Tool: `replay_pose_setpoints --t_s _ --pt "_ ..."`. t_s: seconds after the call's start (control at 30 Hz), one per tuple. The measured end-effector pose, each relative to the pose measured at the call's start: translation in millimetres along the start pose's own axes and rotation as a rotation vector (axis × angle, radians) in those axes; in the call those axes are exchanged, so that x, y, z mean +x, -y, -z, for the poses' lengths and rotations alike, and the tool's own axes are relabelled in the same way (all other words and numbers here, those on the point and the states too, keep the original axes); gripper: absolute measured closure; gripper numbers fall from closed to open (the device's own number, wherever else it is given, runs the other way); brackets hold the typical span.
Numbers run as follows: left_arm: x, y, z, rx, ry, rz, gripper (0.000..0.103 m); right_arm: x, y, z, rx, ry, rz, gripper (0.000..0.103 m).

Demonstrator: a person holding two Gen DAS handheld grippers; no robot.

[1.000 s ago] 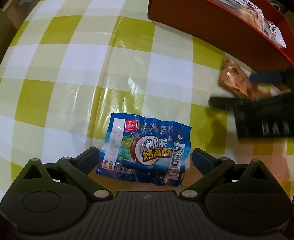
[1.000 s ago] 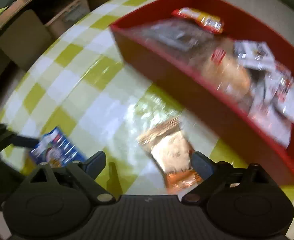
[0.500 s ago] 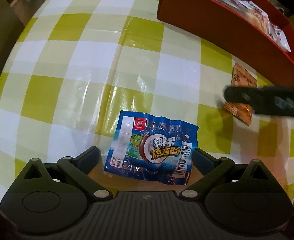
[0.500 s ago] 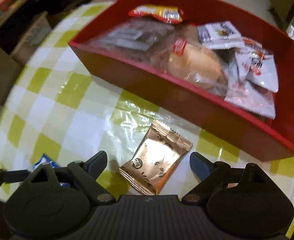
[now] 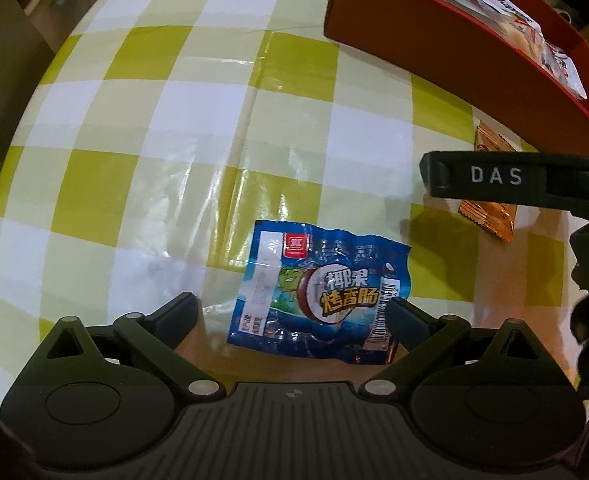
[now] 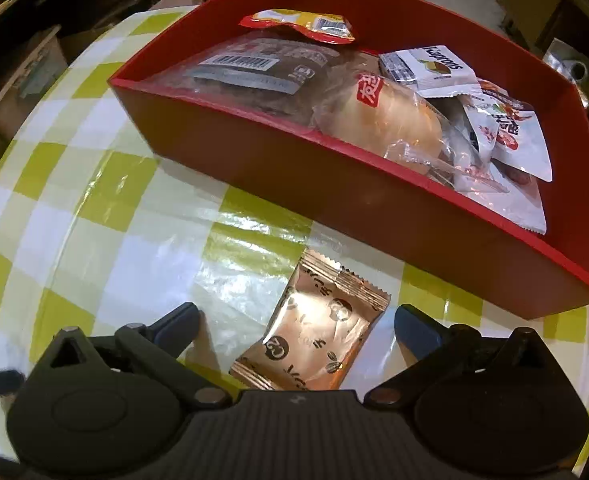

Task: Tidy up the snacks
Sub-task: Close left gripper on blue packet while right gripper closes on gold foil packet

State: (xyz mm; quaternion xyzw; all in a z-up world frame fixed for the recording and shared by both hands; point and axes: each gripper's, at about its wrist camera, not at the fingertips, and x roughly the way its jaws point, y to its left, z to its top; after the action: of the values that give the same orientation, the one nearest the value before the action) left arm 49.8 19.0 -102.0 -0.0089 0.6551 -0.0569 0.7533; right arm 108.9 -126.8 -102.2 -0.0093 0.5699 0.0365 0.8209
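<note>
Since a sec ago both my tongs have dropped closer to the table, and the right one has swung round from a blurry pass to sit square over its packet w/ the box dead ahead; the left has barely shifted.

Left gripper (image 5: 292, 310) is spread wide, holding nothing; the blue sausage pack (image 5: 318, 294) lies flat on the checked tablecloth (image 5: 134, 128) between the fingers, its near edge just under them. Right gripper (image 6: 296, 322) is likewise wide open and empty; the copper wafer packet (image 6: 314, 332) lies slantwise between its fingers, just in front of the red box (image 6: 334, 168), which already holds a bun, a dark bag and a few sachets.

Both look light, I'd say; thin crinkly film, glossy, prob. slippery on this shiny cloth, so a shallow pinch could skate off. The blue pack is limp w/ lumpy sausages inside; I'd close across its middle, not the flat sealed ends, which would fold. The copper one is puffed and likely brittle inside; best taken across its short width at the belly w/ a gentle squeeze; the crimped ends give too little to hold.
</note>
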Motion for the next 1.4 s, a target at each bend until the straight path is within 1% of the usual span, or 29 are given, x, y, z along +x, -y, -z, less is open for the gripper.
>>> replay_pose_setpoints --t_s 0.07,0.1,0.13,0.17,0.2,0.23,0.3,0.4,0.5,0.57,0.63,0.67,0.77,0.87,0.97,1.07,1.13,1.23,1.3,1.4 --pt "0.4 -2.7 -1.0 -0.012 -0.001 0.001 0.001 -5.1 4.0 7.7 -0.039 -0.001 -0.003 0.0" --pt "0.1 -3.9 -1.3 -0.015 -0.001 0.003 0.001 -9.1 5.1 10.4 -0.045 -0.004 -0.009 0.005" --pt "-0.5 -4.6 -1.6 -0.018 -0.001 0.006 0.001 -13.7 7.6 12.4 -0.052 -0.005 -0.016 0.015" --pt "-2.1 -4.1 -1.7 -0.019 0.001 0.006 0.001 -17.2 9.6 16.0 -0.056 -0.005 -0.015 0.021" --pt "-2.7 -4.8 -1.9 -0.02 0.004 0.006 0.001 -19.9 11.3 16.8 -0.062 -0.007 -0.003 0.035" --pt "-3.6 -5.9 -3.4 -0.024 0.005 0.006 0.001 -25.5 10.7 19.1 -0.065 -0.009 -0.001 0.041" --pt "-6.3 -9.5 -5.7 -0.036 0.009 0.007 0.001 -28.8 15.5 20.7 -0.06 -0.025 -0.01 0.045" --pt "-8.8 -13.3 -8.2 -0.055 0.012 0.008 0.001 -34.7 15.2 25.9 -0.099 -0.031 0.01 0.046" --pt "-11.8 -17.4 -10.1 -0.074 0.021 0.018 0.001 -39.8 11.0 28.7 -0.129 -0.025 -0.012 0.046" --pt "-15.7 -12.5 -13.7 -0.04 0.052 0.022 0.001 -45.9 12.5 30.8 -0.123 -0.008 -0.034 0.046" --pt "-20.6 -2.8 -17.3 0.026 0.08 0.006 0.001 -50.6 17.5 31.5 -0.107 0.008 -0.043 0.046" --pt "-20.9 1.6 -17.2 0.042 0.089 -0.005 0.001 -51.3 20.2 30.6 -0.098 0.011 -0.05 0.046" --pt "-10.2 12.5 -14.9 0.048 0.067 -0.024 0.001 -53.8 30.0 31.4 -0.075 0.011 -0.07 0.046" --pt "-0.3 21.6 -13.7 0.064 0.044 -0.064 0.001 -54.4 35.4 31.4 -0.071 0.009 -0.077 0.045" --pt "1.3 16.6 -15.9 0.019 0.044 -0.047 0.001 -55.9 37.3 30.6 -0.083 0.012 -0.086 0.045" --pt "12.9 15.7 -19.6 0.012 0.027 -0.058 0.0 -58.5 39.5 29.2 -0.081 0.021 -0.095 0.046" --pt "15.7 23.7 -18.3 0.04 0.043 -0.098 0.0 -59.9 40.5 28.7 -0.077 0.023 -0.105 0.046" --pt "15.6 22.4 -15.5 0.032 0.062 -0.095 0.0 -62.5 39.5 28.4 -0.084 0.031 -0.111 0.045" --pt "15.6 18.6 -11.1 0.03 0.058 -0.088 0.0 -64.0 39.5 27.9 -0.086 0.034 -0.115 0.045" --pt "8.7 17.6 -4.7 0.033 0.061 -0.076 0.009 -66.5 38.7 27.0 -0.089 0.042 -0.12 0.046"
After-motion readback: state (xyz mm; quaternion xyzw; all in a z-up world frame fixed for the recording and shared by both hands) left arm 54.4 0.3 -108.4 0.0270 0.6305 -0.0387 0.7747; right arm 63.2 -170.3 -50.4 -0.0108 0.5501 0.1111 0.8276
